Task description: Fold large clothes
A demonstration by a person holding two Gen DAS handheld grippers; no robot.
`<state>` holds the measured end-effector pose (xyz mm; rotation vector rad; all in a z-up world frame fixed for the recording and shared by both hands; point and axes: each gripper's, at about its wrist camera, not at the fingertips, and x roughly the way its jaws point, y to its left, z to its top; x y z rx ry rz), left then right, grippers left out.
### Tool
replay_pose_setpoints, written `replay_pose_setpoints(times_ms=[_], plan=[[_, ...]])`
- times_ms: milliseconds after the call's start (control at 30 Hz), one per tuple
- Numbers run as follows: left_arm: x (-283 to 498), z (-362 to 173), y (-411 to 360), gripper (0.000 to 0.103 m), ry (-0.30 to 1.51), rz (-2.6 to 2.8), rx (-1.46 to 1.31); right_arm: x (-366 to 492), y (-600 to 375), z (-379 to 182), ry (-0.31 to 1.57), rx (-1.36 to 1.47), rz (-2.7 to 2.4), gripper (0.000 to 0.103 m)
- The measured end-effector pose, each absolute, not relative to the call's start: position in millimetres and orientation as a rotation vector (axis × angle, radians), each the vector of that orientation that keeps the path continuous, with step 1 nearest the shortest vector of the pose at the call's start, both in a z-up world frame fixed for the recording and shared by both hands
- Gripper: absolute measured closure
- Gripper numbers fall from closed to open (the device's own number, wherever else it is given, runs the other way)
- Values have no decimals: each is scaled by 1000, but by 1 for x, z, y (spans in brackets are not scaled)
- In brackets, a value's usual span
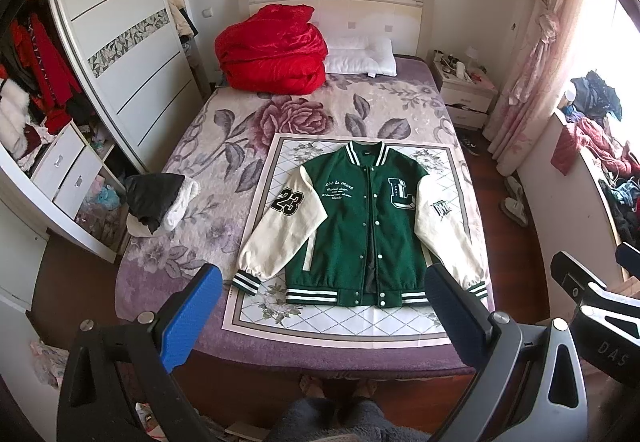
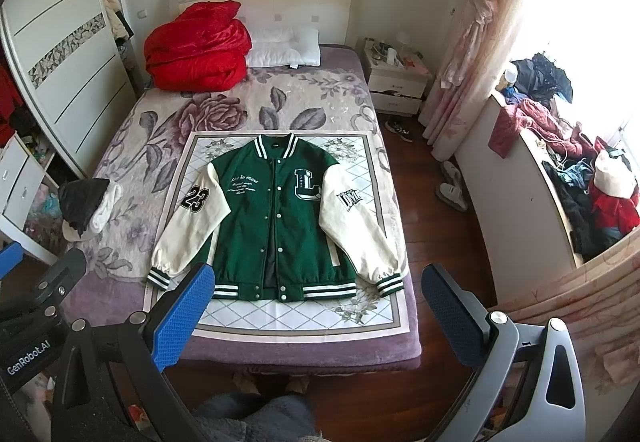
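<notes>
green varsity jacket (image 1: 360, 226) flat on bed (image 1: 200, 145), both hand-held grippers (image 1: 320, 306) (image 2: 316, 310) wide, wardrobe clothes (image 1: 36, 81) left view only

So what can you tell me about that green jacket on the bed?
The green varsity jacket lies flat, face up, on a floral quilted mat on the bed. It has cream sleeves angled outward, striped collar, cuffs and hem, white snaps, a big "L" patch on the chest and "23" on one sleeve. It looks woolly, and the front gapes near the hem. Nothing grips it.
</notes>
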<state>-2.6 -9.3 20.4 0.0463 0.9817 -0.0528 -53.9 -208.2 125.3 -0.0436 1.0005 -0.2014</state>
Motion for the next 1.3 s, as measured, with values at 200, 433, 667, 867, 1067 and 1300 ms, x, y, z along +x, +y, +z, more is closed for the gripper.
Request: replay_pose_setpoints(times_ms=[200, 433, 667, 867, 1067, 1300], plan=[[-4, 18, -10, 0, 980, -48, 45, -55, -206, 126, 998, -46, -203, 0], [-5, 17, -10, 0, 977, -48, 46, -54, -204, 135, 996, -48, -201, 0], [-5, 20, -10, 0, 977, -50, 43, -56, -203, 130, 994, -48, -203, 0], [-5, 21, -13, 0, 977, -52, 45, -56, -202, 131, 993, -49, -202, 0], [-4, 18, -12, 0, 975, -50, 44, -53, -201, 136, 990, -52, -204, 0], [-4, 19, -12, 0, 974, -50, 43, -49, -194, 145, 988, -51, -204, 0]])
